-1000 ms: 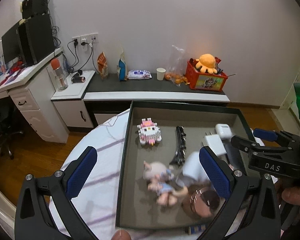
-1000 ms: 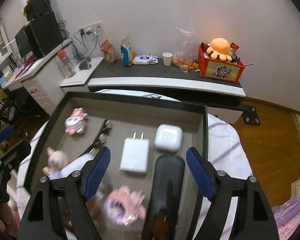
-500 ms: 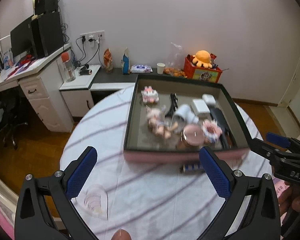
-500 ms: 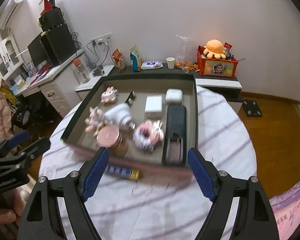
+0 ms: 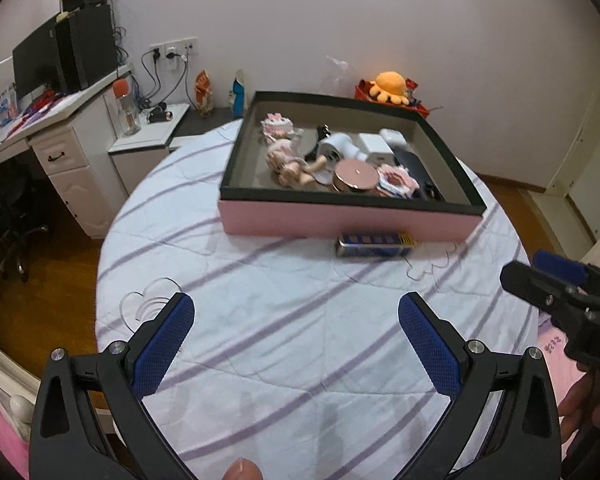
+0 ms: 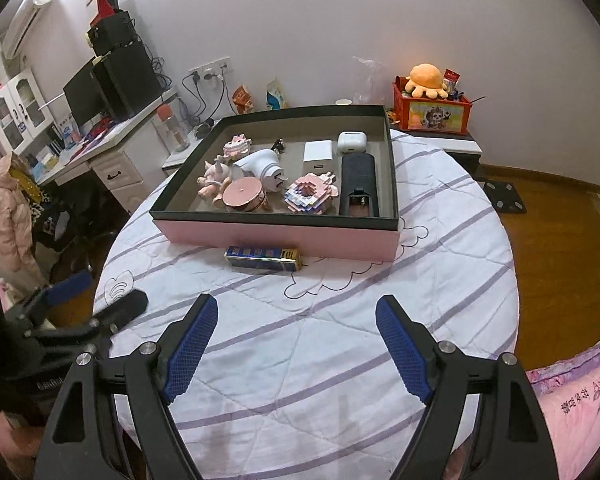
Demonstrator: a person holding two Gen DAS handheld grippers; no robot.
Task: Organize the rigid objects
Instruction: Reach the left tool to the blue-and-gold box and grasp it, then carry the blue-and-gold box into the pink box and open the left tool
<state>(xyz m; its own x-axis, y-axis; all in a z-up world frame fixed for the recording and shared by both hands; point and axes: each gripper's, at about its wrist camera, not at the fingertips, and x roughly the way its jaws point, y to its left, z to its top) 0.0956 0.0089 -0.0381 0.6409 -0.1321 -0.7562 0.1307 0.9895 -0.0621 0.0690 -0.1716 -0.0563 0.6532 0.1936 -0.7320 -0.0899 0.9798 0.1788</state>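
Just outside the pink box, a stiff, light battery pack lay graspable across its narrow sides, both grippers' jaws wide open and empty.

Bare striped tablecloth up to battery, seemingly touching crowded box.

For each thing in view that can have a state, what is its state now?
Left gripper: open, empty.
Right gripper: open, empty.
Pink box: lidless, on the table, filled.
Black case: lying flat in the box.
Round compact: closed.
White earbud case: closed.
Blue tin: lying outside the box, against its front wall.
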